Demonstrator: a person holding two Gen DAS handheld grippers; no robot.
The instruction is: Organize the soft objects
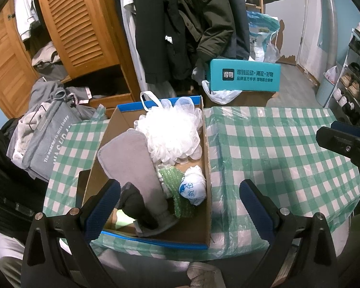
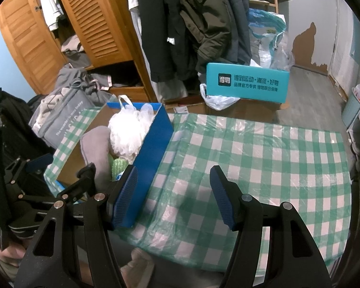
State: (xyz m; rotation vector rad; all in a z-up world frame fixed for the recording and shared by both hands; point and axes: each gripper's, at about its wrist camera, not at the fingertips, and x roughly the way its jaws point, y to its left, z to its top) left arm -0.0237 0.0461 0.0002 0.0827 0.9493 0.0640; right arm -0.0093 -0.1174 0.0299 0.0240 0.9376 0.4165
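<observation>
Green-and-white checked cloth under a clear plastic sheet covers the table (image 2: 264, 158), whose right part lies bare. Behind it stand a louvred wooden wardrobe (image 1: 76, 24) with a door swung open, dark coats (image 1: 180, 24) on hangers, a teal printed box (image 1: 244, 75) on the floor and a shoe rack (image 1: 352, 81) at the right wall. A grey tote bag (image 1: 48, 139) slumps off the table's left edge.

On the table's left part sits an open cardboard box (image 1: 205, 168) with blue outer walls. Inside it lie a white mesh bath pouf (image 1: 170, 132), a grey cloth pad (image 1: 132, 158), a green scrubber (image 1: 177, 189) and a white bundle with blue print (image 1: 193, 187).

Left gripper (image 1: 180, 201) hangs over the box's near end, jaws spread, clasping nothing. Right gripper (image 2: 174, 192) hovers over bare cloth just right of the box, jaws likewise apart and empty.
</observation>
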